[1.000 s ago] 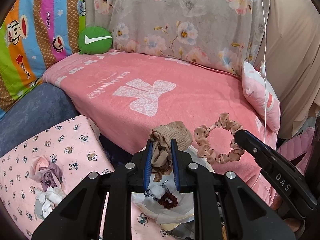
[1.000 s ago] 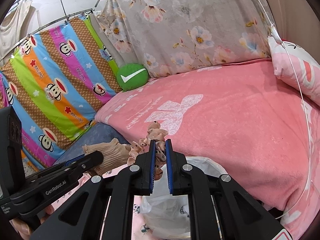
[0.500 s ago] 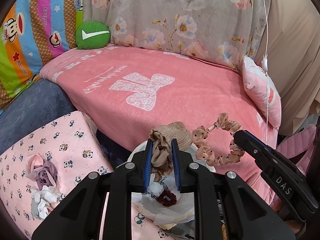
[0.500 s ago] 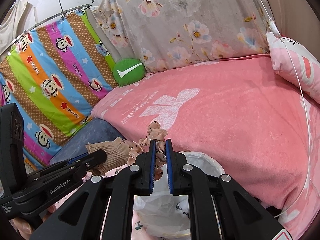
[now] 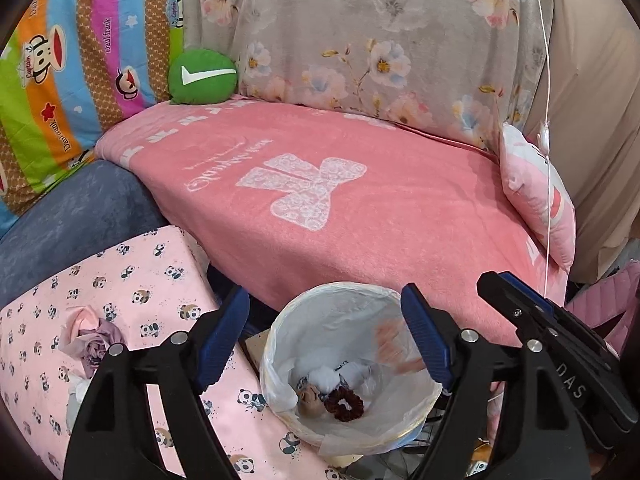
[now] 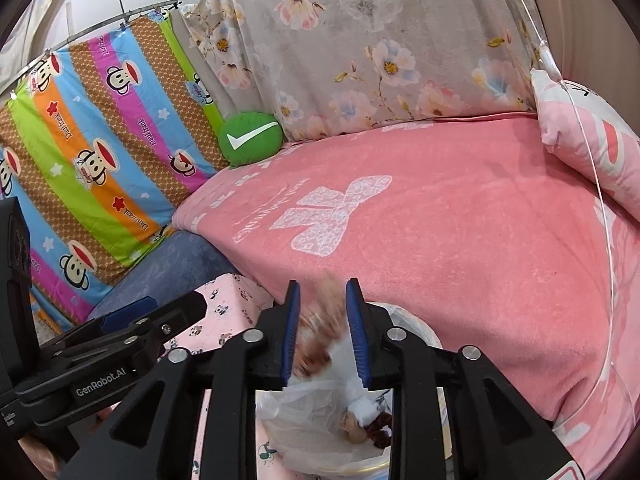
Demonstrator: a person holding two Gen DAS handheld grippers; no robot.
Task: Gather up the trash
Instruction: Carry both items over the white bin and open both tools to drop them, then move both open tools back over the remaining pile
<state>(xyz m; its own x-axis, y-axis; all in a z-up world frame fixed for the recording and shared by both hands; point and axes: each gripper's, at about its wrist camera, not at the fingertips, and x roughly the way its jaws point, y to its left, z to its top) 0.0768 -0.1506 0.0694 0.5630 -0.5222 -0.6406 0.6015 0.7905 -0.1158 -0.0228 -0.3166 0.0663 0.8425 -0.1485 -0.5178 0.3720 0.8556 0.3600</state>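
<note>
Both grippers hang over a round bin [image 5: 340,320] lined with a white bag. My left gripper [image 5: 322,300] is opening and holds nothing. In the bottom of the bin lie a beige scrunchie [image 5: 310,398], a dark red scrunchie [image 5: 345,402] and a white piece. A pink scrunchie [image 5: 396,344] shows as a blur inside the bin's right side. In the right wrist view that pink scrunchie [image 6: 320,320] streaks down between the parting jaws of my right gripper [image 6: 323,285], whose pads no longer press it. The bin liner [image 6: 308,404] lies directly below.
A pink panda-print surface [image 5: 160,280] left of the bin carries a mauve and pink scrunchie [image 5: 94,340] and a white one. Behind the bin lie the pink blanket [image 5: 360,220], a green cushion [image 5: 202,78] and a pink pillow [image 5: 540,200]. A thin white cord [image 5: 546,80] hangs at right.
The left jaws sprang wide and the beige scrunchie dropped into the bin. The right jaws parted and the pink scrunchie is falling. Neither hand has shifted.
</note>
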